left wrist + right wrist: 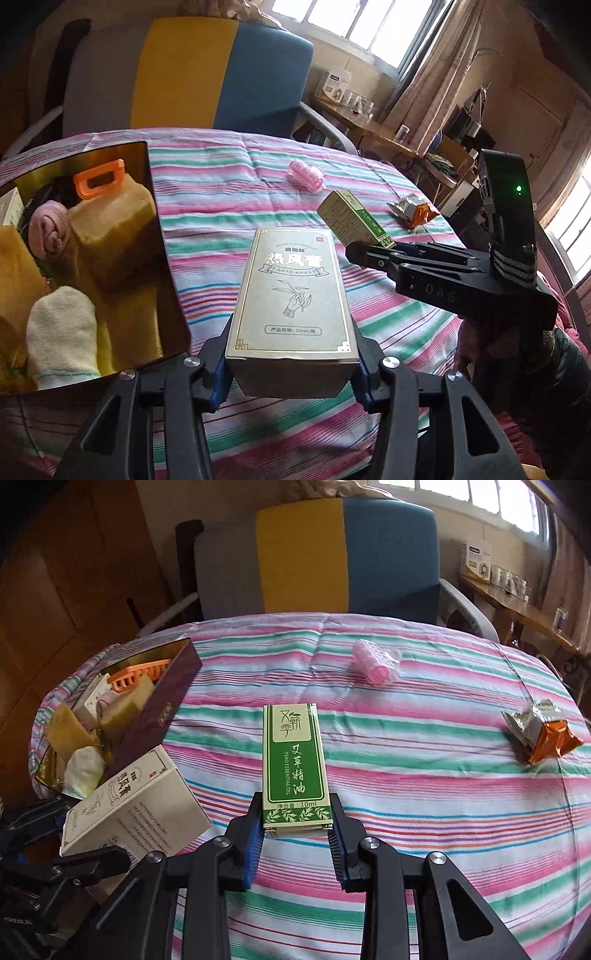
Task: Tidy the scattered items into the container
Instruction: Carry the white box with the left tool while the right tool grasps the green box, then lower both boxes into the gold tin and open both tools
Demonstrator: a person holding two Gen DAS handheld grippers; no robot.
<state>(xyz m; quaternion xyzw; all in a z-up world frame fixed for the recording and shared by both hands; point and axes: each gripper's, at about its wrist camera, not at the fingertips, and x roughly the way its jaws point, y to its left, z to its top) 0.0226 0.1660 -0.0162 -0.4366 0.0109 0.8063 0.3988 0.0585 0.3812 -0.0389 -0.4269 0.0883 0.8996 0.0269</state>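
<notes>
My left gripper (291,365) is shut on a grey-gold carton (291,295) and holds it above the striped cloth, right of the container (147,184). The carton also shows in the right wrist view (136,805). My right gripper (297,827) is shut on a green essential-oil box (293,764), held above the cloth; it also shows in the left wrist view (351,218). The dark open container (162,701) at the left holds an orange comb (140,675), rolled socks and small boxes. A pink roller pack (376,662) and an orange foil packet (546,734) lie on the cloth.
The table wears a pink, green and white striped cloth (406,794). A yellow and blue chair (347,554) stands behind it. A cluttered wooden desk (369,122) stands at the far right under the window.
</notes>
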